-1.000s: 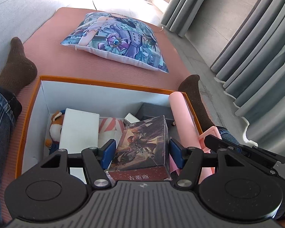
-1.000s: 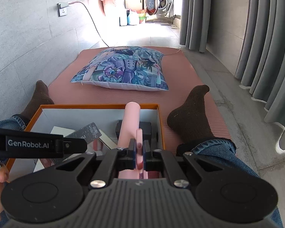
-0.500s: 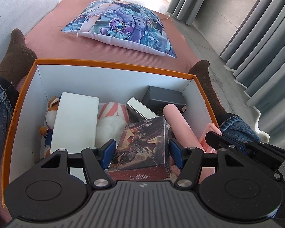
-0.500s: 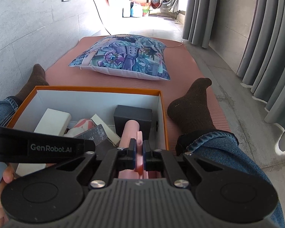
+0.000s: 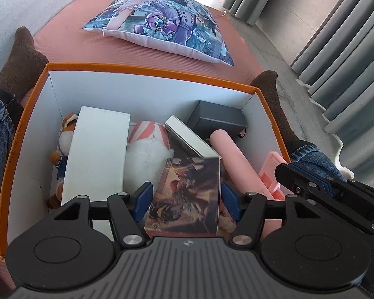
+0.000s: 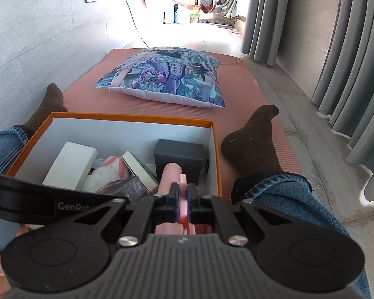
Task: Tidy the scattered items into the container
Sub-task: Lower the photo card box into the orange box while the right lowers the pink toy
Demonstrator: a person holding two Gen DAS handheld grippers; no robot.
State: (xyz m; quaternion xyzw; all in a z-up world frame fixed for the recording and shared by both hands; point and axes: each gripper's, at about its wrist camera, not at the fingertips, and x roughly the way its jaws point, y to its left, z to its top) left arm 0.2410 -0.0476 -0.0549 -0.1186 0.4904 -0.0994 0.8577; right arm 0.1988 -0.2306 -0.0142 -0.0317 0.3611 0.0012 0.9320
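Left wrist view: printed card box (image 5: 187, 194), lower centre of frame, likely light, stiff, glossy so maybe slippery; best taken across its two flat sides, as now. Dark fantasy artwork, shiny wrap. Left gripper (image 5: 185, 196) straddling it, jaws closing slightly, pads at its sides, firm contact unclear. Held over the orange-rimmed container (image 5: 147, 71), above a white box (image 5: 97, 149) and striped plush (image 5: 147, 147). Right gripper (image 6: 183, 200) pressed tight on a thin pink flange of the pink tool (image 6: 172, 174), lower right.
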